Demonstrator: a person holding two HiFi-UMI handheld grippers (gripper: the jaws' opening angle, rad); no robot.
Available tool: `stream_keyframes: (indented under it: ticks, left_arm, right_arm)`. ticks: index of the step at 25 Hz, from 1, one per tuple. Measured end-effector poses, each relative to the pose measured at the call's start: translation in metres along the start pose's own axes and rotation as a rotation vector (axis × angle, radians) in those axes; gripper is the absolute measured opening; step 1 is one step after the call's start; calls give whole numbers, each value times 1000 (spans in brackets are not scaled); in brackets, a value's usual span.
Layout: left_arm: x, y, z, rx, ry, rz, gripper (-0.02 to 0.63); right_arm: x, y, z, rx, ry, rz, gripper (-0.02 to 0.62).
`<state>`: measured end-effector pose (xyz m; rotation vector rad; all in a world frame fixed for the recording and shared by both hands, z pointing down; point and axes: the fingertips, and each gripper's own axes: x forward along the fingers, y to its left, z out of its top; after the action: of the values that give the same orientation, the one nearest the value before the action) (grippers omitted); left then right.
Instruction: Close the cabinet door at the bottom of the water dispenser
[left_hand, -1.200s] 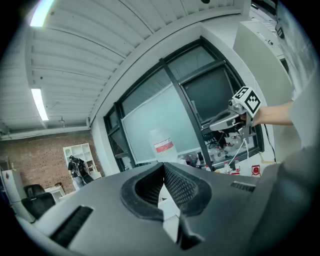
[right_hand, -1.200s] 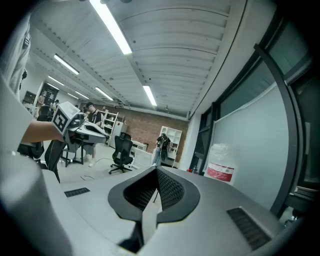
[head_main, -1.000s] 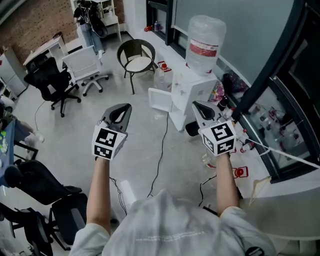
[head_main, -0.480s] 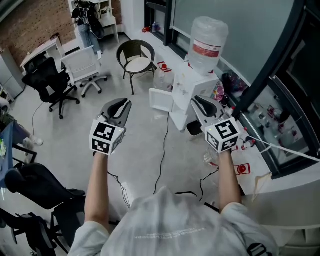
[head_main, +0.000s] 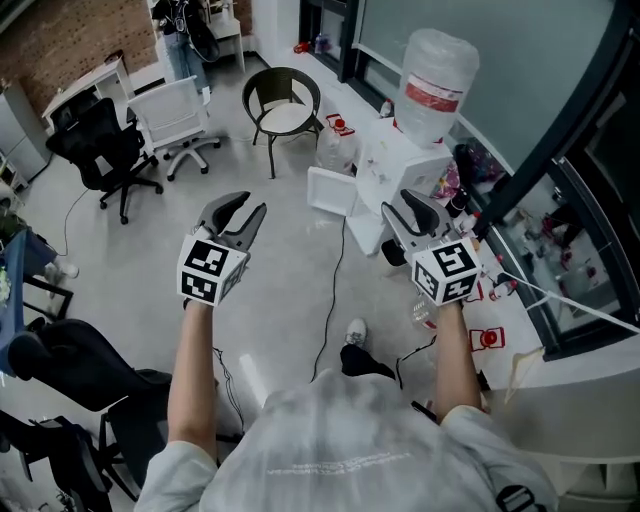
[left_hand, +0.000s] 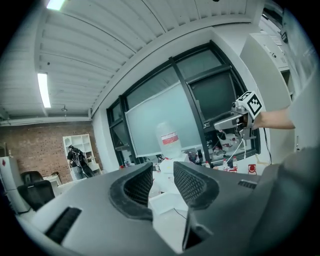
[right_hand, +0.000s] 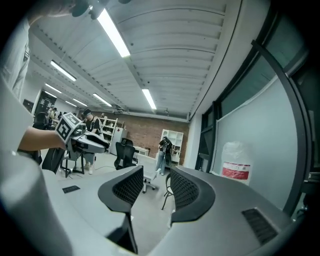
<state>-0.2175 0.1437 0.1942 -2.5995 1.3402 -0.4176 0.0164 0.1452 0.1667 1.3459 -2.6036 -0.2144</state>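
Left gripper (head_main: 243, 207): jaws apart, just been opening, nothing between them; held above the floor (head_main: 290, 290), left of the door.
Right gripper (head_main: 408, 207): jaws wide apart, just been opening, empty; near the dispenser.
Door (head_main: 330, 192): white panel, swung open at the dispenser's foot, ahead between both grippers, apart from each.
Dispenser (head_main: 400, 165): white, bottle (head_main: 435, 70) on top, beside the window wall.
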Motion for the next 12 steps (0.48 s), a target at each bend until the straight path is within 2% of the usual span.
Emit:
stream_keyframes:
  ticks: [6,12]
  left_arm:
    - [38,16,-24,-15,55,-3,144]
    - [112,54,-36,-66,93,16,138]
  right_arm:
    - [41,-29,-21,7,31,5,193]
    - [101,-87,-45,5,26,15,130]
